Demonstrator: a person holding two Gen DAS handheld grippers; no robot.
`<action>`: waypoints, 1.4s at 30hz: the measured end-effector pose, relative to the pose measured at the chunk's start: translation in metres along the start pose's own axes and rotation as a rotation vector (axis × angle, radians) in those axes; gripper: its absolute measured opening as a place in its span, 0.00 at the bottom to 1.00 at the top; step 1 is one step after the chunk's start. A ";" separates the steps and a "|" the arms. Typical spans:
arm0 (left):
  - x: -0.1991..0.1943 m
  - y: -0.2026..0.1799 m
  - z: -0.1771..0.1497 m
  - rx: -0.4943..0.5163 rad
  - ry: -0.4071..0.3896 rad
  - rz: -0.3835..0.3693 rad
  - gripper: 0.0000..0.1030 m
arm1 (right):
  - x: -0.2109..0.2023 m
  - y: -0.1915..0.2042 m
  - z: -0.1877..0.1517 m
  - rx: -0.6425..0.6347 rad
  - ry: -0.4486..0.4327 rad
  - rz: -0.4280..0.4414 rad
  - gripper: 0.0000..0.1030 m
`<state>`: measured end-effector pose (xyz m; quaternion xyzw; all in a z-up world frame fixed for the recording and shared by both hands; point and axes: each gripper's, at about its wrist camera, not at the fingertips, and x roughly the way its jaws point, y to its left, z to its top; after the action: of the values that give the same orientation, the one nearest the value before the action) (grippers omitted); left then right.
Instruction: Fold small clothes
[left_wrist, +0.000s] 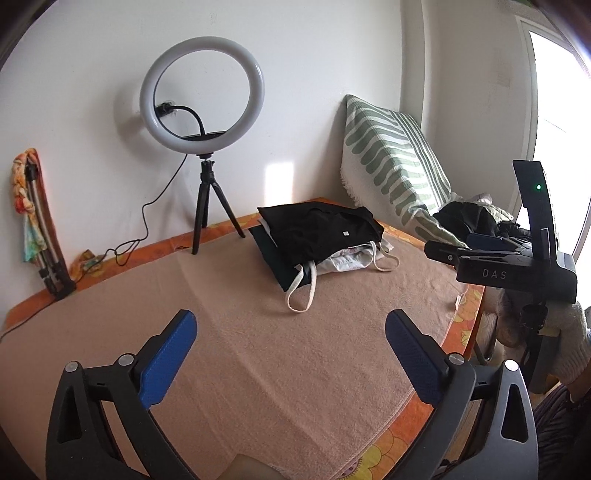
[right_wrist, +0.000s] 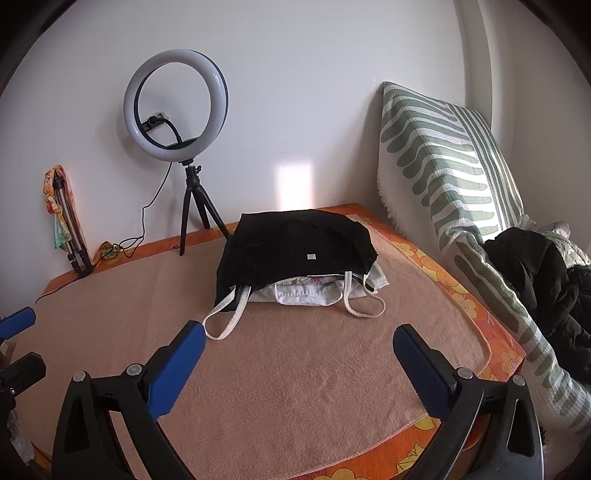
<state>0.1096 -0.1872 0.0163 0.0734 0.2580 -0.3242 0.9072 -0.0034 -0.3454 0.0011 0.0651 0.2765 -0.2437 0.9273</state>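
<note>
While both tools are hovering above the bed, the scene is reading as follows.

Left tool: the left tool (left_wrist: 291, 325) with blue pads is standing released, jaws spread wide, nothing lying between them, only bare blanket showing below.

Right tool: the right tool (right_wrist: 297, 341) with matching blue pads is likewise standing released and empty; in the left wrist view it is showing at the right edge, its black body (left_wrist: 517, 266) marked with pale letters and a green lamp glowing on it.

Clothes: the stack of folded small clothes (right_wrist: 295, 258) is sitting near the far middle of the blanket, well apart from both tools, with a black folded garment (left_wrist: 321, 229) lying on top and a white garment with long pale straps (right_wrist: 314, 295) peeking out beneath (two strap loops are trailing toward the cameras).

Surface: the peach-brown fleece blanket (left_wrist: 258, 350) is covering a bed with an orange flowered sheet (right_wrist: 480, 314) showing along its edges.

Backdrop: a white ring light on a small black tripod (left_wrist: 201, 88) is standing at the far edge by the wall, and a folded tripod wrapped in a colourful cloth (left_wrist: 33, 210) is leaning at the left.

Right side: a green-and-white patterned cushion (right_wrist: 443, 166) is leaning against the wall, with a heap of dark clothing (right_wrist: 535, 273) lying beside it.
</note>
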 end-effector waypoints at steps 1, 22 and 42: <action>-0.001 0.000 -0.003 0.019 -0.013 0.007 1.00 | 0.000 0.000 0.000 -0.001 -0.008 -0.004 1.00; 0.008 0.012 -0.023 -0.015 0.065 0.074 1.00 | 0.001 0.002 0.004 0.049 -0.072 -0.040 1.00; 0.003 0.012 -0.024 -0.015 0.067 0.057 1.00 | -0.002 0.006 0.005 0.041 -0.095 -0.047 1.00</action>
<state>0.1088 -0.1723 -0.0061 0.0845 0.2884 -0.2936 0.9075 0.0003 -0.3399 0.0063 0.0662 0.2288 -0.2738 0.9318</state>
